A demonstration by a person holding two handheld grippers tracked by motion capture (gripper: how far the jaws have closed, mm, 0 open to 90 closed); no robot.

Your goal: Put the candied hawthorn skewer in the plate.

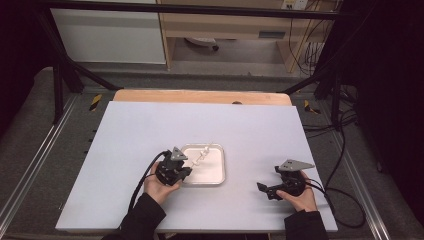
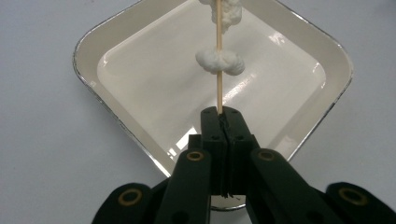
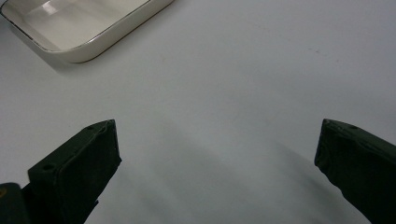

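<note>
In the high view, a white tray (image 1: 216, 176) is seen just below the middle of the frame, on the pale table (image 1: 125, 150). The left gripper (image 1: 185, 171) is held at the tray's left edge, and a thin wooden skewer (image 1: 201, 156) is seen reaching from it up and to the right over the tray.

In the left gripper view, the left gripper (image 2: 219, 122) is seen at the bottom centre with its fingers (image 2: 210, 135) closed on the lower end of the skewer (image 2: 218, 86). The skewer is held upright in the frame, above the tray's (image 2: 116, 32) cream floor. Two white, fluffy lumps are threaded on it: one lump (image 2: 220, 62) in the upper middle of the frame, the other (image 2: 226, 11) cut by the top edge. What the lumps are made of cannot be told.

The right gripper (image 1: 260, 187) is held at the lower right of the high view, well apart from the tray, low over the bare table. In the right gripper view its fingers (image 3: 93, 149) are seen spread wide at the lower left and lower right of the frame, with nothing between them. A corner of the tray (image 3: 93, 46) is shown at the upper left of that view.
</note>
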